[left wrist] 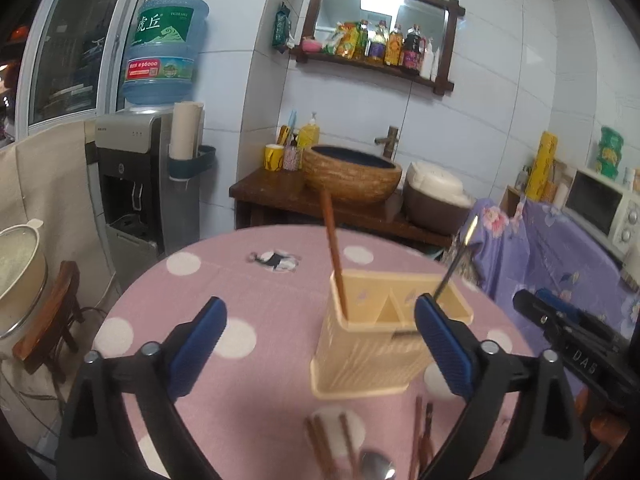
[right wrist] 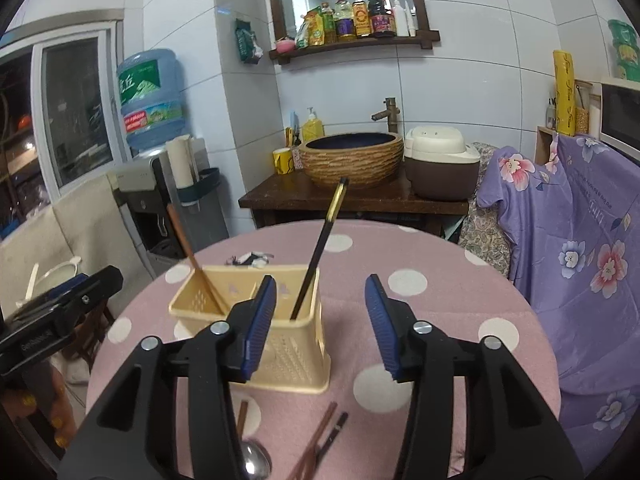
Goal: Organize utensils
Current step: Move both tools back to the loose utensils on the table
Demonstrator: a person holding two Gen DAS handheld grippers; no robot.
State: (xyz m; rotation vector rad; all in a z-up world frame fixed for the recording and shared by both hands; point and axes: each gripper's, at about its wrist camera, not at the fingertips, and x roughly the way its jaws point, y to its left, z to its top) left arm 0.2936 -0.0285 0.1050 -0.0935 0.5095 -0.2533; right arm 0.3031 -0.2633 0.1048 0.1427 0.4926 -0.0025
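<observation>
A cream two-compartment utensil holder (left wrist: 372, 344) (right wrist: 280, 320) stands on the pink dotted round table (left wrist: 256, 292) (right wrist: 440, 320). A brown chopstick (left wrist: 334, 256) (right wrist: 192, 256) leans in its left compartment, a black gold-tipped chopstick (left wrist: 456, 260) (right wrist: 320, 248) in its right. Loose brown and black chopsticks (left wrist: 336, 444) (right wrist: 320, 436) and a metal spoon (left wrist: 378, 466) (right wrist: 254, 462) lie on the table in front of the holder. My left gripper (left wrist: 320, 344) is open and empty above them. My right gripper (right wrist: 320, 326) is open and empty, just right of the holder.
A water dispenser (left wrist: 148, 184) stands left behind the table. A wooden stand with a woven basin (right wrist: 352, 156) and a rice cooker (right wrist: 440, 164) is behind. A purple flowered cloth (right wrist: 580, 248) covers furniture on the right. A wooden stool (left wrist: 52, 320) is at left.
</observation>
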